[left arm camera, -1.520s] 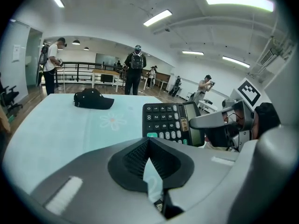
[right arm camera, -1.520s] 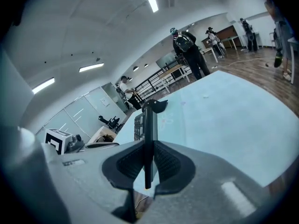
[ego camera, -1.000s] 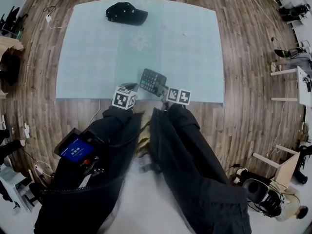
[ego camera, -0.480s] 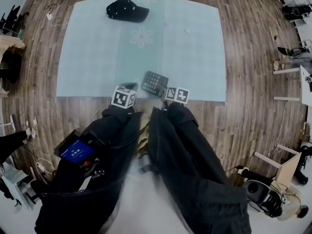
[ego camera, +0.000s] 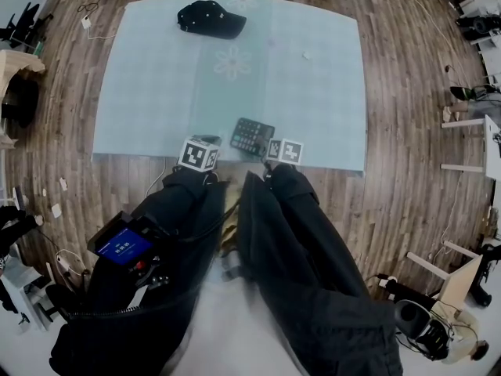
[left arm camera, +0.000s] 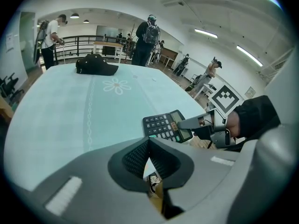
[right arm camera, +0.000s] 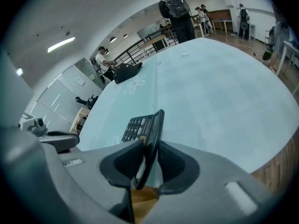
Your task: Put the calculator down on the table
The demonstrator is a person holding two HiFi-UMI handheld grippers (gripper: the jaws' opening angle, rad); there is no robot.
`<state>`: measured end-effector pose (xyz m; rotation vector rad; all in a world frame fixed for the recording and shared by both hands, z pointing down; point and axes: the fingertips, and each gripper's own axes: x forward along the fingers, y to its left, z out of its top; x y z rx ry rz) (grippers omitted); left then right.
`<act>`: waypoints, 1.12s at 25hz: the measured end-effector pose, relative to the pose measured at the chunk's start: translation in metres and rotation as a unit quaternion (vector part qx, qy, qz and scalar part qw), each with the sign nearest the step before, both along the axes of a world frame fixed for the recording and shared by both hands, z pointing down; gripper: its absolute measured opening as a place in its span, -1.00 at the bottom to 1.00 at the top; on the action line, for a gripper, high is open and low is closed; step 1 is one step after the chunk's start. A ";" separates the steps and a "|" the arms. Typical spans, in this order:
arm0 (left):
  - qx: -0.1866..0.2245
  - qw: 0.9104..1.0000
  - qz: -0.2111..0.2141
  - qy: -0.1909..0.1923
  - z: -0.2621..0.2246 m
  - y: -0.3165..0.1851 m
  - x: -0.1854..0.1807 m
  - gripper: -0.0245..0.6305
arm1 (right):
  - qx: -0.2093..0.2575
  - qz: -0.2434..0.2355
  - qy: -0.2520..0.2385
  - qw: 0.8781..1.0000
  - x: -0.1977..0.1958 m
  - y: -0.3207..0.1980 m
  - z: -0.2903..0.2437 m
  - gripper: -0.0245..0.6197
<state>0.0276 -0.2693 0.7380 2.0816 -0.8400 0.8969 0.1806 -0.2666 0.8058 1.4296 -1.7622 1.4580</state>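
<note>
Right gripper view: calculator (right arm camera: 140,129) stood edge-on between the right gripper (right arm camera: 149,150) jaws. They'd just been opening and were roughly half apart, and the pads didn't look to be clamping it. Its far end looked down on the table (ego camera: 313,92), close to the near edge. My read: finish opening, let it settle flat, then back straight out along its length, since dragging it toward the edge risked tipping it off. Left gripper (left arm camera: 148,143) was closed with nothing in it, just beside. Count: one calculator, one black cap (ego camera: 211,19), two grippers, one table.
</note>
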 end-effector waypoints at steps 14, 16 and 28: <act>0.001 1.000 -0.021 -0.005 0.004 0.000 -0.020 -0.93 | -0.027 -0.012 0.025 0.999 0.013 0.000 0.024 -0.53; 0.001 1.000 -0.021 -0.003 0.004 0.000 -0.019 -0.93 | -0.022 -0.014 0.032 0.999 0.017 0.001 0.024 -0.45; 0.080 0.996 -0.030 0.039 -0.053 -0.036 0.015 -0.93 | 0.152 0.045 0.070 0.985 0.037 -0.040 -0.081 -0.48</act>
